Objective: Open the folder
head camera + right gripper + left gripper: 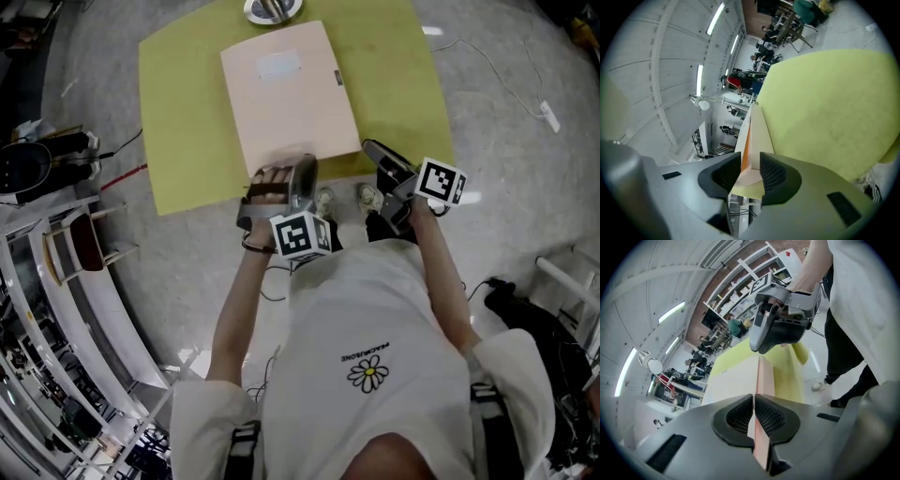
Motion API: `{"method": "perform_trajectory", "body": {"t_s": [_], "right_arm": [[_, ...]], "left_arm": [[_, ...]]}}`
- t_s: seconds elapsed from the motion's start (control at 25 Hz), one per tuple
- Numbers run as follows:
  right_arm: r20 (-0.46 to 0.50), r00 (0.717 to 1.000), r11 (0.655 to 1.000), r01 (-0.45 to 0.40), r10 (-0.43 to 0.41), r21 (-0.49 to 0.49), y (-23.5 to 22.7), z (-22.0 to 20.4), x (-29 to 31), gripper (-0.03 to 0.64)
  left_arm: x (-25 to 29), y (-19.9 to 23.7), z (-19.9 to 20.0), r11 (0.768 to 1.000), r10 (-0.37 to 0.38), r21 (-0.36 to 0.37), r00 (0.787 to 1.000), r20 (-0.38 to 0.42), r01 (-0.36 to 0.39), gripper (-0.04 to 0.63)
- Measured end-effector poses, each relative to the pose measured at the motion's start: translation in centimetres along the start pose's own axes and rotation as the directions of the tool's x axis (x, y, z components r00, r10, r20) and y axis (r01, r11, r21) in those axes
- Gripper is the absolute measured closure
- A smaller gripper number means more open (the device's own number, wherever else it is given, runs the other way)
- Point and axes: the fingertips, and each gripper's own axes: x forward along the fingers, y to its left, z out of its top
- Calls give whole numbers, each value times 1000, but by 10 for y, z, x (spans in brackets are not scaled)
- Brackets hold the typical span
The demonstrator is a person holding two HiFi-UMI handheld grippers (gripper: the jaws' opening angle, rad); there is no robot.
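A pale pink folder (286, 94) lies closed on the yellow-green table (178, 112). My left gripper (302, 173) is at the folder's near edge. In the left gripper view that gripper (753, 416) is shut on the folder's (731, 380) thin edge, which runs between the pads. My right gripper (372, 148) is at the folder's near right corner. In the right gripper view its jaws (750, 173) stand apart with the folder's corner (757, 129) between them, and a gap shows beside one pad. The right gripper (761, 345) also shows beyond the folder in the left gripper view.
A round metal base (273, 9) stands at the table's far edge. A small white clasp (337, 79) sits on the folder's right side. Metal shelving (56, 244) stands on the left. A white cable and plug (548, 114) lie on the floor at right.
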Motion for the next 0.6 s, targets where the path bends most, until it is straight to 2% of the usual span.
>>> {"method": "perform_trajectory", "body": {"t_s": [0.04, 0.2, 0.36, 0.6], "right_arm": [[4, 1000, 1000, 4, -4, 6, -2, 0, -1, 526], [-49, 993, 994, 106, -107, -29, -22, -6, -5, 529], [-70, 997, 1000, 15, -14, 21, -12, -12, 6, 528], [-91, 996, 997, -15, 22, 71, -18, -15, 11, 520]], "left_arm": [[0, 0, 0, 1000, -1, -2, 1000, 4, 1, 569], [-2, 2, -1, 1000, 4, -13, 1000, 6, -4, 569], [-4, 3, 3, 1000, 6, -29, 1000, 10, -6, 569], [-4, 2, 0, 999, 15, -34, 1000, 3, -15, 569]]}}
